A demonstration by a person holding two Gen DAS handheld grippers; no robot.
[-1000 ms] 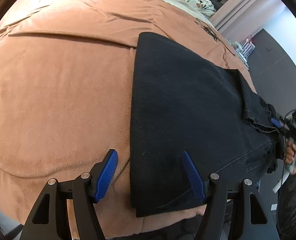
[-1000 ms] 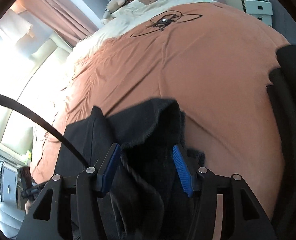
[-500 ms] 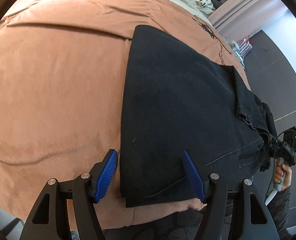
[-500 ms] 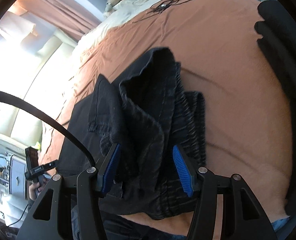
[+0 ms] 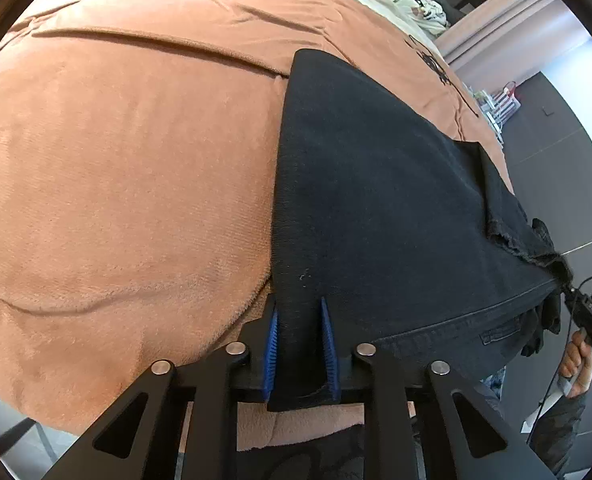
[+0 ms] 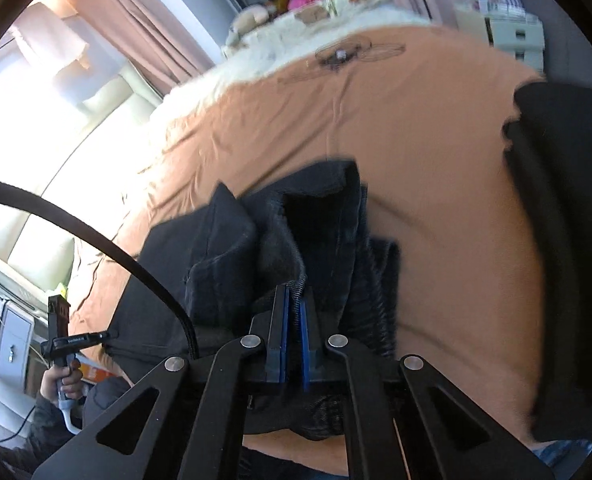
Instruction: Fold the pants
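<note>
Left wrist view: the pants [image 5: 376,200] lie flat on the brown blanket [image 5: 115,180], already folded into a long dark strip. The strip starts right at the left gripper [image 5: 298,344] and runs away from it, up and to the right. Its near corner sits between the blue pads [image 5: 271,352]. The jaws are closing on this corner; the cloth fills the gap and the pads touch it on both sides, so it looks pinched. At the far right end the cloth is bunched and lifted off the blanket, and there the right gripper [image 5: 588,312] is seen from outside, with a hand [image 5: 576,364] on its handle. So each gripper is at one end of the long axis, and I judge that the next fold brings one end toward the other.

Right wrist view: this picture is a little blurred. The right gripper [image 6: 291,312] has its jaws together, clamped on a ridge of the pants [image 6: 223,264]. The bunched cloth stands up just in front of the pads [image 6: 283,320], with the rest lying toward the left. At the far left the left gripper [image 6: 77,338] meets the other end.
</note>
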